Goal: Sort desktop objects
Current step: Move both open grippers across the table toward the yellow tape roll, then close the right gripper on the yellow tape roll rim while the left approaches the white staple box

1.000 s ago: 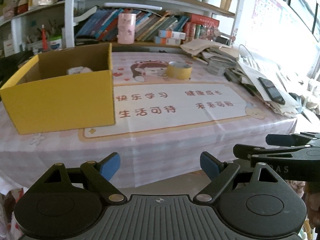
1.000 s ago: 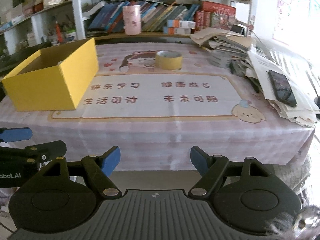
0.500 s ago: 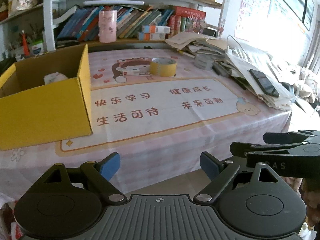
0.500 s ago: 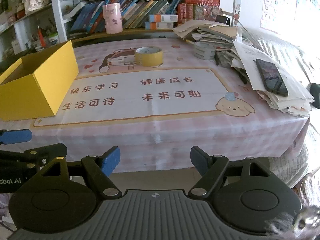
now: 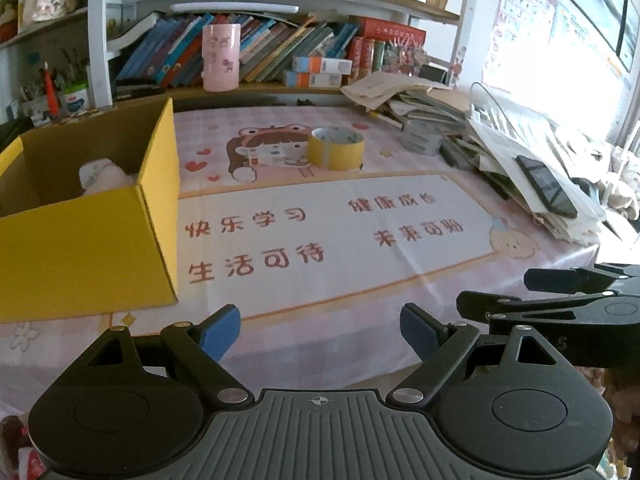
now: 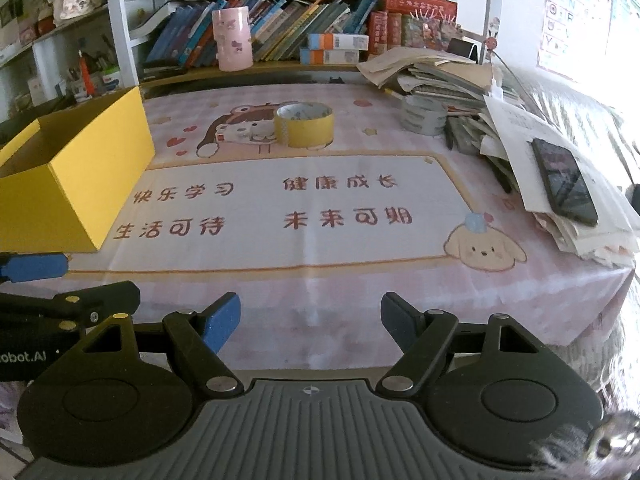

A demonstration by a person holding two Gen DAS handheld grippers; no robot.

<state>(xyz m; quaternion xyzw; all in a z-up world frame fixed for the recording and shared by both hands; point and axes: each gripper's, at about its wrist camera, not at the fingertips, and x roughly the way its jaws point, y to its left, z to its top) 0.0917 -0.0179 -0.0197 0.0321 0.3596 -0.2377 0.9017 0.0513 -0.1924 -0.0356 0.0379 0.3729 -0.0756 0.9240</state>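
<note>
A roll of yellow tape (image 5: 336,153) (image 6: 305,123) stands on the pink cloth at the far middle of the table. An open yellow cardboard box (image 5: 86,216) (image 6: 72,168) sits at the left with a pale soft item (image 5: 102,174) inside. A grey tape roll (image 6: 423,115) lies beside the paper pile. My left gripper (image 5: 320,330) hovers open over the table's near edge with nothing between its blue pads. My right gripper (image 6: 310,322) is open and empty too, level with it; it shows at the right of the left wrist view (image 5: 560,300).
A messy pile of papers and books (image 6: 460,80) fills the right side, with a black phone (image 6: 566,182) lying on top. A shelf of books (image 5: 260,52) and a pink cup (image 5: 221,58) stand behind the table. A printed mat (image 6: 280,208) covers the middle.
Both grippers have moved forward toward the table, so the box, tape and mat look nearer and larger. Neither gripper's opening has changed.
</note>
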